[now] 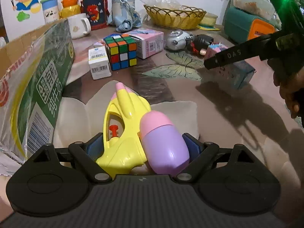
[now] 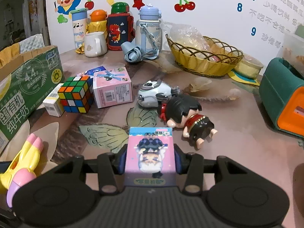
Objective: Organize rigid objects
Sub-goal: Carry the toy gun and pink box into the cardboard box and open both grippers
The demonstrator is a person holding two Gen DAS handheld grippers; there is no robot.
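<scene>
Left wrist view shows the left gripper (image 1: 144, 144) clamped on a water gun (image 1: 121, 125) and the right gripper (image 2: 150, 161) clamped on a pink box (image 2: 151, 152), so both should probably go level into the carton (image 1: 34, 72).

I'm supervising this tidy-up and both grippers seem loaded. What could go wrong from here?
The left gripper clamps the yellow water gun across its rounded purple tank, so it might twist or slip out. The right gripper holds the pink box close above the doll figure, which a low swing could knock.
</scene>
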